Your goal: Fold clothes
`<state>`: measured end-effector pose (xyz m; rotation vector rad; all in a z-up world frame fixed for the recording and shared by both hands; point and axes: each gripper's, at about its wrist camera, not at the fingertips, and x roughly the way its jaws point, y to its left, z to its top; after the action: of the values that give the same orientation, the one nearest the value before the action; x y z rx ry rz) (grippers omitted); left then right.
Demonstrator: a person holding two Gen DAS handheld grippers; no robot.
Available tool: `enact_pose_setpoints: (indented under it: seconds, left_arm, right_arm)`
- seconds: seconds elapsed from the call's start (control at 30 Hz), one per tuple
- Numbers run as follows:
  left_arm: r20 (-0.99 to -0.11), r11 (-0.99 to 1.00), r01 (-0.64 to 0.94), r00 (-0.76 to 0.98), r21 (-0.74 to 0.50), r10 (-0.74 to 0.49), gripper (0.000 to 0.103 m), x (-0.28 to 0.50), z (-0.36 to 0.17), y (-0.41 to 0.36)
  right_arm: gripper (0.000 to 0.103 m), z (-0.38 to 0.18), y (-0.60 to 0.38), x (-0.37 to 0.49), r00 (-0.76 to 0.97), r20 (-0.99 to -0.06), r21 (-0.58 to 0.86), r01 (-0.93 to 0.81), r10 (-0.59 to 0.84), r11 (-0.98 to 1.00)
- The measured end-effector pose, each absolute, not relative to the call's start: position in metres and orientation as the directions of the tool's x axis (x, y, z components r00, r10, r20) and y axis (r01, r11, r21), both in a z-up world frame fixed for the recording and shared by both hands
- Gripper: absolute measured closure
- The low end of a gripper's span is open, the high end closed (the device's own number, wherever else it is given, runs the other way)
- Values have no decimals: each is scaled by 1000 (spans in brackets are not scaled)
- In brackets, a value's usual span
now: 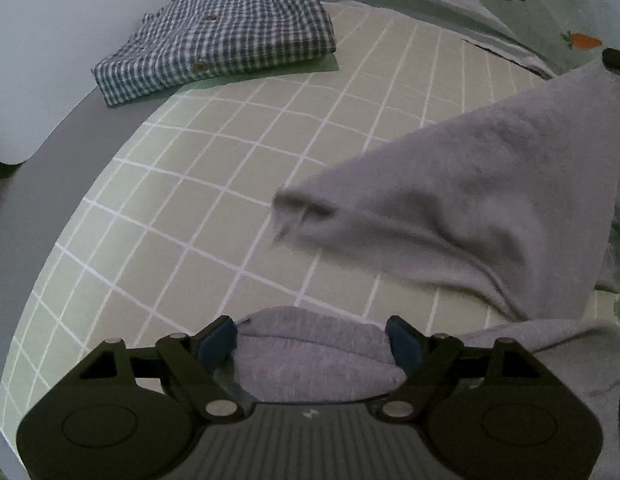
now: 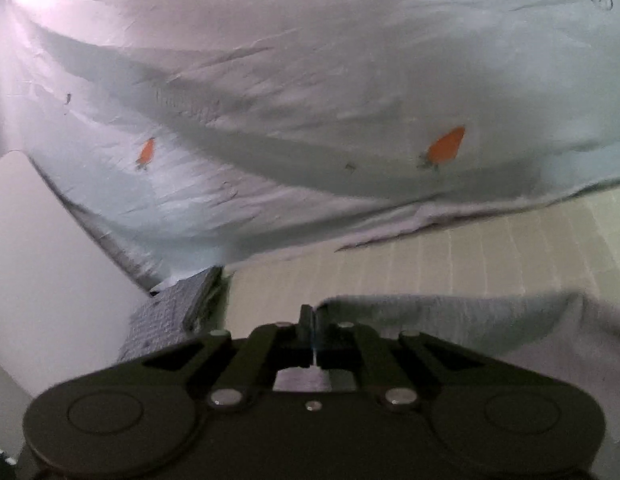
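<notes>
A grey sweatshirt lies on the green checked bed sheet. One part of it is lifted high at the right, held at its top corner by my right gripper, with a sleeve dangling to the left. My left gripper is open, its blue pads on either side of a grey fold of the sweatshirt at the near edge. In the right wrist view my right gripper is shut on the edge of the grey sweatshirt, which hangs to the right.
A folded blue checked shirt lies at the far left of the sheet; it also shows in the right wrist view. A pale quilt with carrot prints is bunched along the back. A white surface lies beside the bed.
</notes>
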<state>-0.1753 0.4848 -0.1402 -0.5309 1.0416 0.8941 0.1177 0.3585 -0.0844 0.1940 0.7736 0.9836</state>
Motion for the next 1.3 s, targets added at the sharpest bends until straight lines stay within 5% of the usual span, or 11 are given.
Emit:
enact_pose_setpoints:
  seconds: [0.13,0.47,0.6,0.77,0.87,0.9,0.93,1.1,1.3]
  left_arm:
    - [-900,544,-838,212,33,381,19,-171,-139,486]
    - [-849,724,-690,394,-20,352,19,-107,-118,467]
    - [-839,814,-578,465,-47,283,21,-70,-119,446]
    - [-846,884,-466,486,-37,221,36,-38,-128,414]
    - [-864,900,-436,459,-17,206,61,-26,-139,406]
    - [-865,904,-428,453,4,218,74,-25,-141,405]
    - [-861,907,-420,447,37,243,98,-23,-141,405]
    - [-834,895,-443,469,62,290,101,-25,-124,437]
    - [-692,756,-646,496,110,525,100,-26,-77,522]
  right_arm:
    - [55,-101,340,121,332,-584,429,-648,741,629]
    - [31,-142,244,89,406,-751,253,-552,521,795]
    - [27,-144,220,83,436,-771,194,-533,464,823]
    - [27,-145,201,85,446,-782,177,-509,434,842]
    - [27,-149,201,88,443,-791,175,-498,422,849]
    - [27,-150,202,89,440,-794,175,-496,420,851]
    - [27,-151,202,90,438,-796,174,-495,418,851]
    - [27,-154,204,93,433,-799,177,-496,418,850]
    - [27,-156,201,97,432,-800,183,-484,416,855]
